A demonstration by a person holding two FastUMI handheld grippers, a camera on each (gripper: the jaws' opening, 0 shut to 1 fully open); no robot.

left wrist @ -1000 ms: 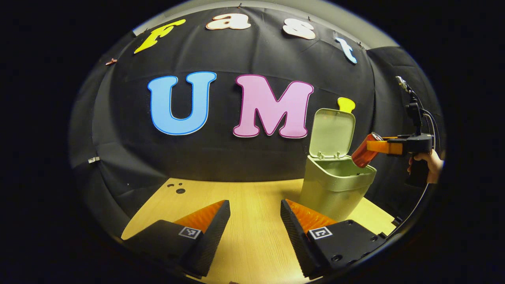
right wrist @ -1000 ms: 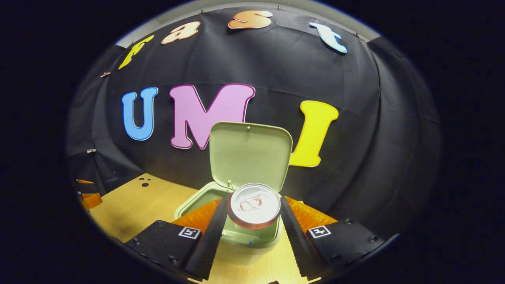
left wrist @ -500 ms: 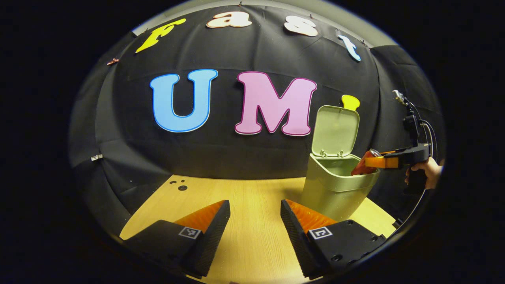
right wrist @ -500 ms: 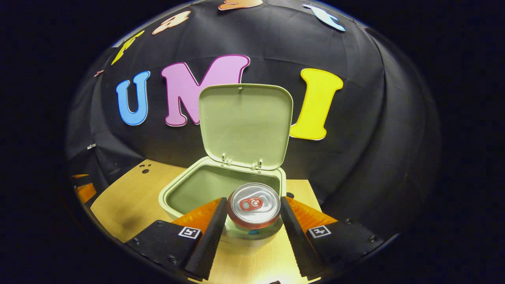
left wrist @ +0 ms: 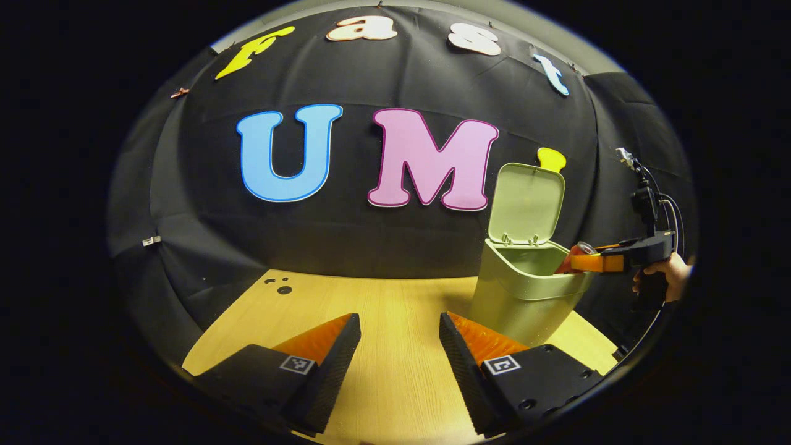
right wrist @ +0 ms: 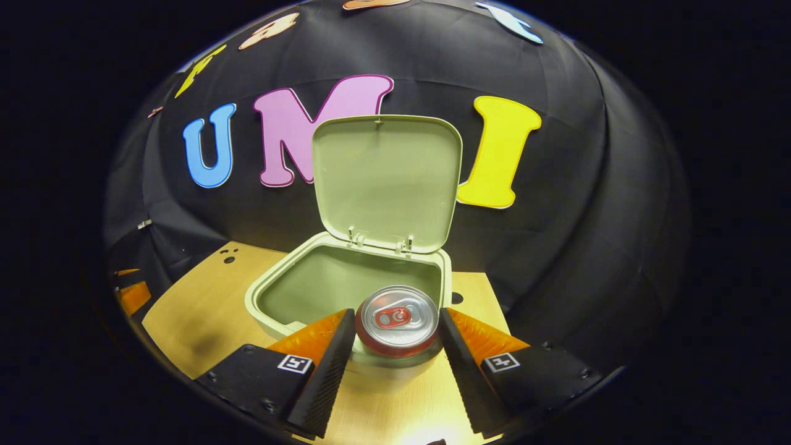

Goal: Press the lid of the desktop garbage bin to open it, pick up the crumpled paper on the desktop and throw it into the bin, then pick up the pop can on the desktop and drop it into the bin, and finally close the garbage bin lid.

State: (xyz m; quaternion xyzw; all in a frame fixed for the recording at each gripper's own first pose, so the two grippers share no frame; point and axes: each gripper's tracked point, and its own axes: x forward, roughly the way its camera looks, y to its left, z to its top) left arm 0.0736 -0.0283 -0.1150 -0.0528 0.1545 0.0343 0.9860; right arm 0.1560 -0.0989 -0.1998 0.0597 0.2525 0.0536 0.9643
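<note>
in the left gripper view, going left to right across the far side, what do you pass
Small dark holes in the tabletop → green bin with its lid standing open → pop can at the bin's rim → right gripper → the hand holding it.

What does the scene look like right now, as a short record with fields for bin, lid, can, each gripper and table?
bin: green garbage bin standing on the wooden table
lid: lid raised upright, bin open
can: pop can tilted over the bin's near rim, top facing the camera
right gripper: right gripper shut on the can, a hand holding it
left gripper: left gripper open, holding nothing, above the table
</note>
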